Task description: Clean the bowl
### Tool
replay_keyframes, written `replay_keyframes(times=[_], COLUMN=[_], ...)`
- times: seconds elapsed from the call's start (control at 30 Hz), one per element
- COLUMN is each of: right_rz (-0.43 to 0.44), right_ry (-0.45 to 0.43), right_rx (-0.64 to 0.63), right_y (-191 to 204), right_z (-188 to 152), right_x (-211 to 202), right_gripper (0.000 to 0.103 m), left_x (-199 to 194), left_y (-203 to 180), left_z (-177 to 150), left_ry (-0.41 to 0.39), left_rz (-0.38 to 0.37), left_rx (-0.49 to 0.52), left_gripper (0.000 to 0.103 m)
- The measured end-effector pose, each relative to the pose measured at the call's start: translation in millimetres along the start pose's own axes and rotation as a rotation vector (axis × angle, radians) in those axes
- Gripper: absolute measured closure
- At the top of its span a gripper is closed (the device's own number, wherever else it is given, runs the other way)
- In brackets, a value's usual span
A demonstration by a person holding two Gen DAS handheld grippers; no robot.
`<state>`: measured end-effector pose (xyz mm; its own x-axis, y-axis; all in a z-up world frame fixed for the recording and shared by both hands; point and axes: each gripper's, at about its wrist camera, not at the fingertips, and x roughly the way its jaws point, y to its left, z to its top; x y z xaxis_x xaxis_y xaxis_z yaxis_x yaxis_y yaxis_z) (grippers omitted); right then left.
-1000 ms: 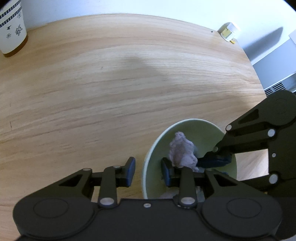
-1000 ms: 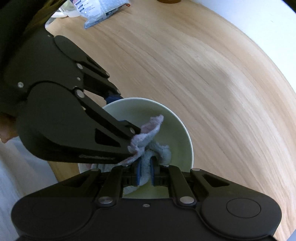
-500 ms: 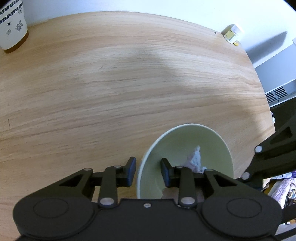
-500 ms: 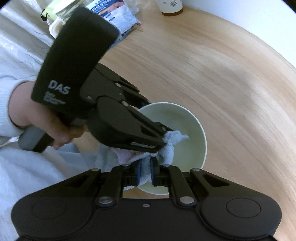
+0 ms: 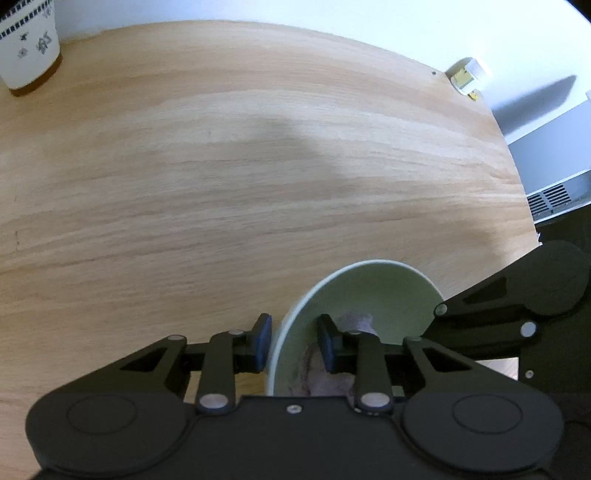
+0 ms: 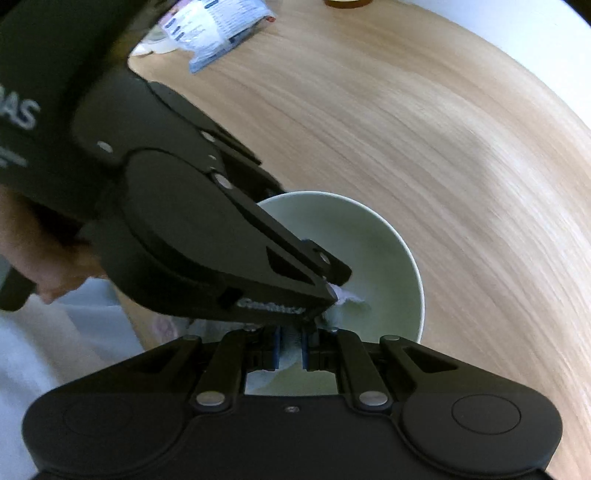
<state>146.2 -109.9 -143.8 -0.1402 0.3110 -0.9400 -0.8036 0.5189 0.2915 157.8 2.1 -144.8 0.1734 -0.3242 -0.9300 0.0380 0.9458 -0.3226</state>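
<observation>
A pale green bowl [image 5: 373, 291] sits on the wooden table near its right edge. My left gripper [image 5: 293, 345] straddles the bowl's near-left rim, one finger outside and one inside, shut on the rim. My right gripper [image 6: 291, 349] is shut on a small pale lilac cloth [image 6: 349, 293], which lies inside the bowl [image 6: 369, 236]. The cloth also shows in the left wrist view [image 5: 356, 321], partly hidden behind my finger. The left gripper's body [image 6: 207, 236] covers the bowl's left side in the right wrist view.
A patterned white cup [image 5: 26, 48] stands at the table's far left. A small white and yellow item [image 5: 467, 75] lies at the far right edge. A printed packet [image 6: 214, 29] lies at the far end in the right wrist view. A radiator grille [image 5: 550, 195] is beyond the table.
The right gripper with the cloth has moved back into the bowl and closer to the left gripper. The cloth sits lower in the bowl than a second ago. The left gripper keeps its hold.
</observation>
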Motion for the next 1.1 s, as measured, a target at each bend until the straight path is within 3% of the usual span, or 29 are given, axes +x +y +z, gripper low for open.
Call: replay_keyframes(times=[0.13, 0.4, 0.53, 0.57, 0.67, 0.83, 1.1], right_rz=[-0.024, -0.033, -0.009, -0.003, 0.027, 0.045, 0.053], right_ry=[-0.014, -0.030, -0.052, -0.055, -0.076, -0.097, -0.118], right_rx=[-0.005, -0.022, 0.004, 0.009, 0.031, 0.021, 0.008], right_y=[0.6, -5.0, -12.2, -13.8, -21.9, -26.0, -18.0], right_z=[-2.4, -20.7, -25.5, -26.3, -42.3, -29.4, -9.4], right_x=[0.1, -7.4, -12.1, -12.2, -2.5, 7.3, 18.8], right_gripper=[0.093, 0.092, 0.092, 0.092, 0.092, 0.092, 0.092], left_x=[-17.0, -67.0, -63.2, -59.5, -54.3, -46.5, -48.7], left_y=[0.2, 24.7, 43.8, 47.5, 49.5, 51.0, 44.9], left_z=[0.4, -20.5, -37.1, -41.4, -49.8, -51.9, -49.0], left_ry=[-0.048, -0.151, -0.128, -0.115, -0.108, -0.099, -0.121], left_rz=[-0.020, -0.081, -0.071, -0.086, -0.127, -0.156, -0.147], left_rx=[0.002, -0.102, -0.152, -0.167, -0.172, -0.187, -0.184], left_gripper=[0.077, 0.076, 0.081, 0.087, 0.091, 0.100, 0.103])
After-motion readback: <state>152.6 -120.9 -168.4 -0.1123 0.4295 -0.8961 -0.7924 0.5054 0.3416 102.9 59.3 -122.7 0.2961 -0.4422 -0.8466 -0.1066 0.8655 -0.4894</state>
